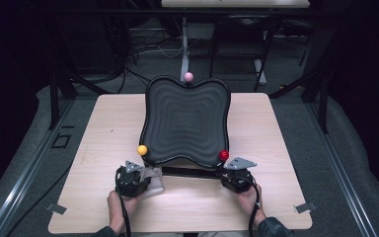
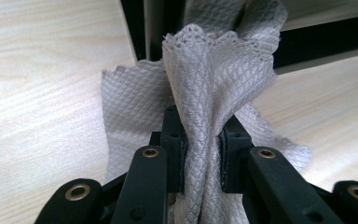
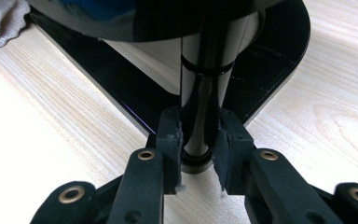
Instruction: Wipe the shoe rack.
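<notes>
A black wavy tray [image 1: 185, 121] stands tilted on a stand in the middle of the light wooden table [image 1: 103, 133]. Coloured balls top its corners: pink [image 1: 188, 76] at the back, yellow [image 1: 142, 150] front left, red [image 1: 223, 155] front right. My left gripper [image 2: 201, 154] is shut on a bunched grey quilted cloth [image 2: 214, 84], just in front of the tray's front left corner [image 1: 150, 180]. My right gripper [image 3: 200, 149] is shut on the black post [image 3: 204, 102] under the front right corner, above the stand's black base [image 3: 270, 70].
The table's front edge runs just behind both hands. Metal clips [image 1: 306, 207] sit at the front corners. Beyond the far edge are chair legs, cables and a white pole [image 1: 184, 54] on grey carpet. A corner of the cloth [image 3: 0, 23] lies to the left of the base.
</notes>
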`<state>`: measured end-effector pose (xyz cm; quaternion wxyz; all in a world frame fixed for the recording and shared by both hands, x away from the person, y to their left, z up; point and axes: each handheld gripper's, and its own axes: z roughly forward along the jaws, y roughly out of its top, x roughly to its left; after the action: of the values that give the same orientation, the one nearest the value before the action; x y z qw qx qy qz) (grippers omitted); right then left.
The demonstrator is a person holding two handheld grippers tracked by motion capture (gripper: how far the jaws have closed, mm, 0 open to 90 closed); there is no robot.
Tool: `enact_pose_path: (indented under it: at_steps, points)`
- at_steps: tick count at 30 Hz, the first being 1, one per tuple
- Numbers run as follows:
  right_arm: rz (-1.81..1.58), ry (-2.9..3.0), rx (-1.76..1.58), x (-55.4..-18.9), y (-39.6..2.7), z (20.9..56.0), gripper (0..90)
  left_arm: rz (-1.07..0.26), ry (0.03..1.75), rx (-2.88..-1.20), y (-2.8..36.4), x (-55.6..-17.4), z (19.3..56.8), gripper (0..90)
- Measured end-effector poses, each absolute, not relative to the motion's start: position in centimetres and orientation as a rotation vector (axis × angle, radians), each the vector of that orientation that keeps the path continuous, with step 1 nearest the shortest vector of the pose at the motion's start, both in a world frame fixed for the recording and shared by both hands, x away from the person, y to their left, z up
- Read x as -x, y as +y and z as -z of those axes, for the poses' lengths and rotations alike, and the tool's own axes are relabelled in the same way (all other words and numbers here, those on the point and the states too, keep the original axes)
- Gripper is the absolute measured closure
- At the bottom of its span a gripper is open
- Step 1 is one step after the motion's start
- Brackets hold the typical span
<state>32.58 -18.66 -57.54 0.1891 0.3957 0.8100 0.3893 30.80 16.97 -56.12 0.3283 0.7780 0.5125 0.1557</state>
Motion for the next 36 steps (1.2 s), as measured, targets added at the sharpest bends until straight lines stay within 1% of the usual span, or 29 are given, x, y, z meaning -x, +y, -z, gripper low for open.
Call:
enact_pose_path:
  at_steps: [10,16,19,24,36]
  points:
    - [-1.094,2.277,-1.114,-32.6,-18.6,57.5,73.7,-0.438,1.267,-2.038,18.2,-29.0,53.7,76.7]
    - [-1.091,2.277,-1.112,-32.6,-18.6,57.5,73.7,-0.430,1.240,-2.065,18.7,-29.6,52.5,76.6]
    - [-1.093,2.276,-1.114,-32.6,-18.6,57.5,73.7,-0.457,1.210,-2.097,18.6,-30.1,51.9,76.6]
    - [-1.093,2.276,-1.114,-32.6,-18.6,57.5,73.7,-0.487,1.187,-2.096,18.6,-30.6,50.8,77.1]
    - [-1.091,2.274,-1.112,-32.6,-18.6,57.5,73.7,-0.437,1.155,-2.092,18.1,-31.2,49.8,77.1]
